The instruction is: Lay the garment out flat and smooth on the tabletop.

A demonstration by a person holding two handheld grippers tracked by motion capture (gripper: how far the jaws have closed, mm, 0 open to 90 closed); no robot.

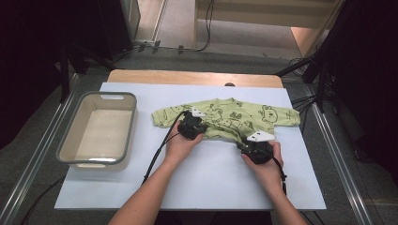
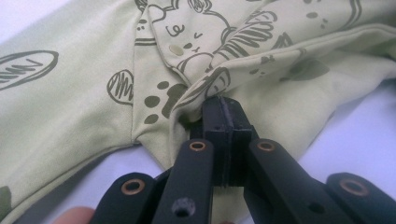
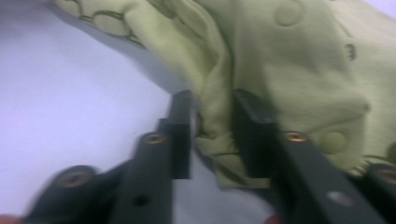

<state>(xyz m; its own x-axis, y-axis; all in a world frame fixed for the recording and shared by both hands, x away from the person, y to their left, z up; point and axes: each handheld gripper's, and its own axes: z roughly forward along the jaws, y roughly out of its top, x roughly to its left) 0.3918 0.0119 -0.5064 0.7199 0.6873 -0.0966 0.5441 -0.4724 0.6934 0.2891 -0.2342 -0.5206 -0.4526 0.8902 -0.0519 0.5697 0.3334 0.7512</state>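
A light green baby garment (image 1: pixel 225 119) with dark bear prints lies spread on the white sheet, sleeves out to both sides. My left gripper (image 1: pixel 191 123) is at its near left hem. In the left gripper view the left gripper (image 2: pixel 223 109) has its jaws pressed together on a fold of the garment (image 2: pixel 70 107). My right gripper (image 1: pixel 247 141) is at the near right hem. In the right gripper view, which is blurred, a bunched fold of the garment (image 3: pixel 299 60) is squeezed between the jaws of the right gripper (image 3: pixel 212 112).
An empty grey tub (image 1: pixel 70 136) stands on the left part of the white sheet (image 1: pixel 211 178). The wooden table edge (image 1: pixel 187 76) runs behind the sheet. Metal rails flank the table, and cables trail from both grippers toward the near edge.
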